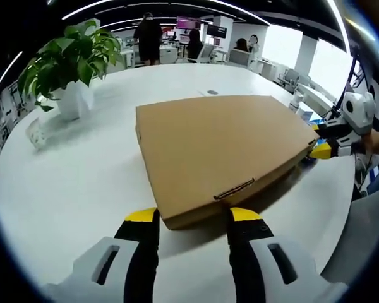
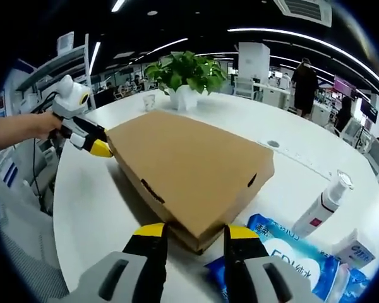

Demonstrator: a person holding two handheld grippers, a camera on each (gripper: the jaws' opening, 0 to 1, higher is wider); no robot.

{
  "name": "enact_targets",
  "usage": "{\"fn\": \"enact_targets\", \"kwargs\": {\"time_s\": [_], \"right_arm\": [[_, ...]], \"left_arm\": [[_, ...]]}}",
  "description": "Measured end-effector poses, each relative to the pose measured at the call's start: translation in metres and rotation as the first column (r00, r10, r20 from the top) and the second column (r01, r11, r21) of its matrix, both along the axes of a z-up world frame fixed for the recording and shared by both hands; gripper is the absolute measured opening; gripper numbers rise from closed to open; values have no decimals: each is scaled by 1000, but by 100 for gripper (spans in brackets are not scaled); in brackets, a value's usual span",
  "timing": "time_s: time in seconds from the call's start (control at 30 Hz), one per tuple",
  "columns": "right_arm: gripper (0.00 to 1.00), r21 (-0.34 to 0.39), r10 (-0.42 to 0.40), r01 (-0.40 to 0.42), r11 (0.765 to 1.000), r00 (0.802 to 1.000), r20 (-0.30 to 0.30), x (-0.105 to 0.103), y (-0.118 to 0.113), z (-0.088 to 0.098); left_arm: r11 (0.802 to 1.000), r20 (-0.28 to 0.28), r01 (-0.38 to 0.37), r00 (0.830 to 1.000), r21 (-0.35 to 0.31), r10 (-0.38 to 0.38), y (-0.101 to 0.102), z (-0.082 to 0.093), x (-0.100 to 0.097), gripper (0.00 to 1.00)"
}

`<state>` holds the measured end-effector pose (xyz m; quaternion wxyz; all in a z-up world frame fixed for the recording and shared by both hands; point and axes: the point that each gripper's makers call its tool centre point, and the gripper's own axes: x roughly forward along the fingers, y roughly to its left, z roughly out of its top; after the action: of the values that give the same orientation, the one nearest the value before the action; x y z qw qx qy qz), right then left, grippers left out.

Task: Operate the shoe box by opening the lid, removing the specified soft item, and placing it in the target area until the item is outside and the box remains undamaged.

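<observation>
In the left gripper view, the closed cardboard shoe box (image 1: 224, 154) lies flat on the white table (image 1: 82, 183), its lid still down, and the left gripper (image 1: 192, 216) has its yellow-tipped jaws spread wide at the near corner, one on either side of it, gripping nothing. The right gripper (image 1: 322, 146) reaches the box's far corner from the right. A potted plant (image 1: 69, 63) stands well apart at the back. In the right gripper view, the right gripper (image 2: 192, 232) likewise straddles its own near corner with jaws wide and empty, while the left gripper (image 2: 96, 146) touches the opposite corner. A blue wipes pack (image 2: 297, 262) lies just beside the box, with a spray bottle (image 2: 323, 205) near it. The soft item is presumably inside, unseen. The risk, I judge, is pinching a corner hard enough to crush the cardboard, or lifting unevenly and tearing the lid, or sliding the box into the bottle.
</observation>
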<state>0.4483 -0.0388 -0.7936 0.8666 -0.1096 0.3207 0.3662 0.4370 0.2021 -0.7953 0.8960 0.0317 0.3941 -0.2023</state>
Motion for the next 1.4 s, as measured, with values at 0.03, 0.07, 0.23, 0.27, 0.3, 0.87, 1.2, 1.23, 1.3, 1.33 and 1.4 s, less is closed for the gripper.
{"fn": "enact_targets", "kwargs": {"time_s": [0.03,0.07,0.23,0.27,0.3,0.87,1.2,1.23,1.3,1.33,1.4], "right_arm": [[31,3,-2,2,1000,1000,1,0,0,1],[31,6,-5,5,1000,1000,2,-1,-1,1],[32,24,-37,36,999,999,25,-2,-7,9],[33,27,-41,40,999,999,29,-2,-9,11],[33,29,-42,41,999,999,31,-3,-10,12],[49,79,-136,129,989,987,89,-49,-59,42],[65,68,-188,180,981,972,140,-80,-98,58],[66,67,-190,182,981,971,143,-84,-101,58],[68,60,-195,188,980,970,146,-93,-108,59],[70,51,-198,193,980,969,147,-98,-114,58],[72,48,-218,214,976,965,143,-106,-123,57]], "left_arm": [[1000,4,-3,1000,-7,3,0,2,0,43],[1000,8,-9,1000,-16,9,1,3,0,44],[1000,24,-12,1000,-4,12,7,9,-4,50],[1000,27,-11,1000,0,11,8,11,-7,51],[1000,29,-11,1000,1,11,9,11,-8,52],[1000,80,-7,997,-25,9,1,34,-54,59],[998,183,-17,983,-60,28,-9,65,-76,68],[998,187,-16,982,-55,26,-11,68,-81,69],[999,198,-16,980,-51,25,-12,73,-90,70],[998,205,-19,978,-53,29,-13,75,-93,70],[998,220,-28,975,-63,42,-14,79,-100,71]]}}
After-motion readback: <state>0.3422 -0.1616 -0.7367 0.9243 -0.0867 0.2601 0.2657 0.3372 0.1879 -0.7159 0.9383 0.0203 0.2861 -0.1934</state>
